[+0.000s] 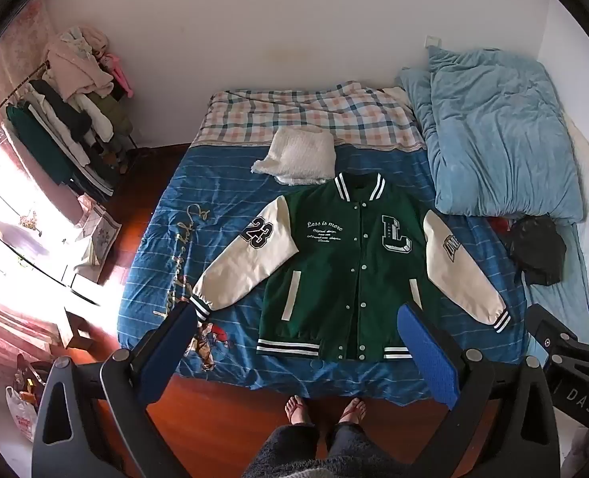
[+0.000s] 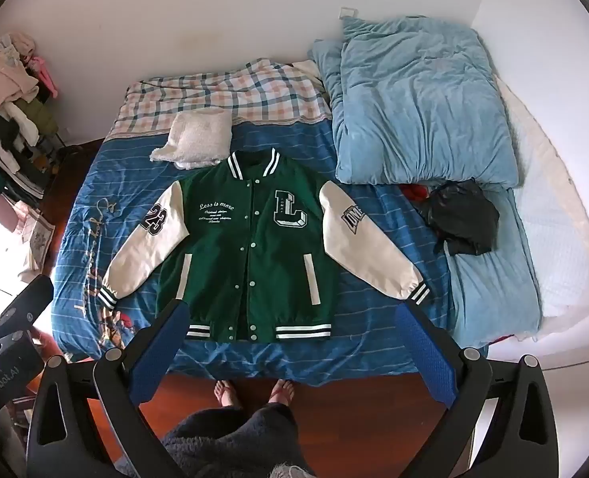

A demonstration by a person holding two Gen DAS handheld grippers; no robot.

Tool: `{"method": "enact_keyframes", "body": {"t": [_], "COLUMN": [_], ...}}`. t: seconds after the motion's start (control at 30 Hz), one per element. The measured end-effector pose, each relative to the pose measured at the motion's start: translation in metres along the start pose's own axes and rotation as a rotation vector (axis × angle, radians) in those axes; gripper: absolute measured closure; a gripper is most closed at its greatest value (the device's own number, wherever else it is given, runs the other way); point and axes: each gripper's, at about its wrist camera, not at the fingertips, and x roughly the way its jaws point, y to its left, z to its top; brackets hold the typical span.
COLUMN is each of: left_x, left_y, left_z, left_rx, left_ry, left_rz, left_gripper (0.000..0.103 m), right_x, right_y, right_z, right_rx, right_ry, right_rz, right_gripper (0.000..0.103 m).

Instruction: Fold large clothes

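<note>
Below and ahead of both grippers, your jacket [image 1: 350, 271] lies flat on the bed [image 1: 155, 239], collar away, hem nearest you. Left gripper [image 1: 306, 342] and right gripper [image 2: 290, 342] hover released, each nearer its own sleeve.

White walls [image 1: 294, 20], wooden floor [image 1: 222, 410], sunlit clothes rack [image 1: 67, 131].
</note>
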Motion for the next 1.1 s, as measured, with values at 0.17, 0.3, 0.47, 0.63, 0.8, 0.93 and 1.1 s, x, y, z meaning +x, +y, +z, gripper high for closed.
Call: {"method": "enact_keyframes", "body": {"t": [0.17,0.3,0.47,0.63,0.8,0.93,1.1], "left_x": [0.001,0.0,-0.001,-0.006,-0.01,-0.013,-0.013], "left_y": [0.001,0.0,-0.001,-0.002,0.002,0.002,0.001], "left_z": [0.0,0.0,0.001,0.002,0.004,0.001,0.001], "left_rx": [-0.002,0.001,-0.001,-0.002,-0.005,-0.004,-0.003], "left_ry": [0.003,-0.004,-0.01,-0.016,-0.013,-0.017,-0.02], "left_rz": [-0.001,0.0,0.004,0.007,0.001,-0.005,-0.006], "left_gripper": [0.0,0.0,0.0,0.0,0.0,0.0,0.0], "right_x": [-0.001,-0.002,-0.004,-0.005,-0.002,-0.012,-0.009], "right_y": [-0.001,0.0,-0.002,-0.002,0.0,-0.003,-0.004], "right_z": [0.0,0.0,0.001,0.001,0.0,-0.001,-0.001], "right_rx": [0.0,-0.005,-0.002,0.0,0.004,0.002,0.003], "right_ry": [0.003,0.0,-0.001,-0.004,-0.007,-0.004,-0.006], "right_rz": [0.003,0.0,0.002,-0.001,0.001,-0.002,0.0], "right_gripper": [0.0,0.0,0.0,0.0,0.0,0.0,0.0]}}
